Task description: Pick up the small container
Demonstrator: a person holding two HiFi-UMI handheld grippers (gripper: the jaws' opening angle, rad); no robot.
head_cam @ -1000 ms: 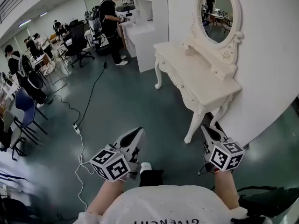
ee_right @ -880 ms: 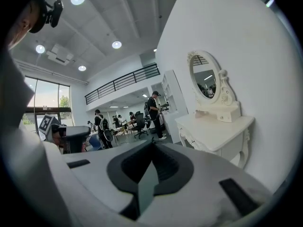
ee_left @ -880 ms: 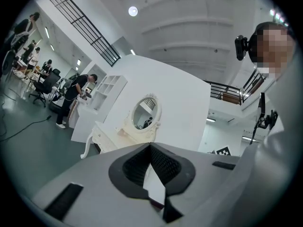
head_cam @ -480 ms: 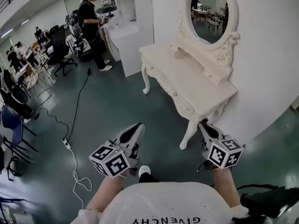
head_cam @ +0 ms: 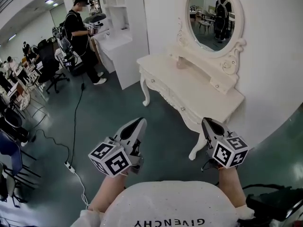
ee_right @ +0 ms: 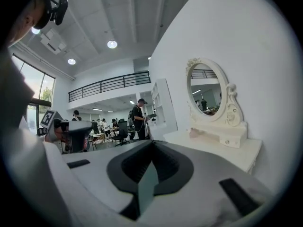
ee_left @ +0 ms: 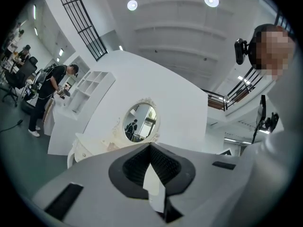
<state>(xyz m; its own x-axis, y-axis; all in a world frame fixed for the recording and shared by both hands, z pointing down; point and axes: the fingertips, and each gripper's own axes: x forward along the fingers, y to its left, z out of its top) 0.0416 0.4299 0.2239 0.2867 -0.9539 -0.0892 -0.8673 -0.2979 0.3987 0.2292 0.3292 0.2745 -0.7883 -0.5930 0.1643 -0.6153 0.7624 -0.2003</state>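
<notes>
On the tabletop, at the mirror's foot: small pale-pink container (head_cam: 181, 63), just beside the carved base at its left end, well apart from both grippers; also a pinkish blob in the right gripper view (ee_right: 194, 133).
Cream-white carved dressing table (head_cam: 189, 86): far right, against the white wall; larger in the head view than a second ago, with its near leg now close above the right gripper.
Oval mirror (head_cam: 213, 15): more face-on than a second ago, with the reflection of a standing figure bigger in the glass.
Left gripper (head_cam: 138, 122): held out about level over the grey-green floor (head_cam: 118, 108); jaws pressed together with nothing between them, as in its own view (ee_left: 150, 145).
Right gripper (head_cam: 206, 122): tilted slightly downward, tip near the table's near leg; jaws likewise closed and empty (ee_right: 152, 142).
Just changed: both grippers carried forward together towards the table, neither opened.
Meaning for the task: judged still the approach. Container not yet within reach; pick-up not begun; one pair of jaws still to be opened before any grasp.
Container's heading: too small and soft in every view to say which way it points; looks squat and upright. Long axis probably vertical, but not certain from here.
Far left: person in dark clothes (head_cam: 78, 32) standing at a white shelf unit (head_cam: 118, 32), with a black cable (head_cam: 75, 122) trailing across the floor.
</notes>
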